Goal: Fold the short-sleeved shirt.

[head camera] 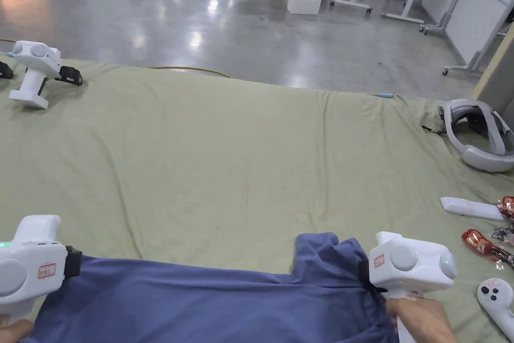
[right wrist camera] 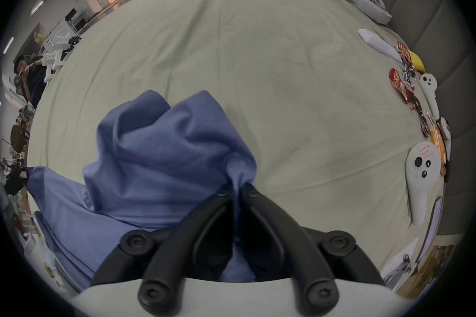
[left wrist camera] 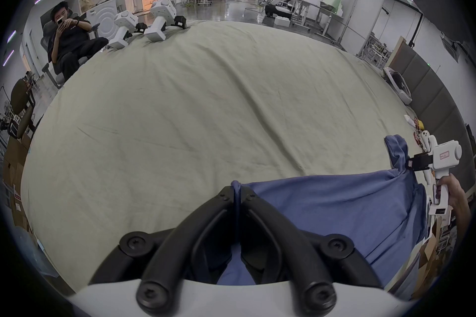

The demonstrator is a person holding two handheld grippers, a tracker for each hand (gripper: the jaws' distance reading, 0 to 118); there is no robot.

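both grippers clamped on blue shirt, bottom of head view: left gripper & right gripper stretching an edge. prob spreading step; next: lay flat on green sheet.

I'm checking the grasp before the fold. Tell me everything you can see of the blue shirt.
The blue shirt is plain, soft-looking matte cloth, stretched along the near edge of the green sheet. The left gripper and right gripper are each shut on an edge. By the right gripper a sleeve bunches up in loose folds.
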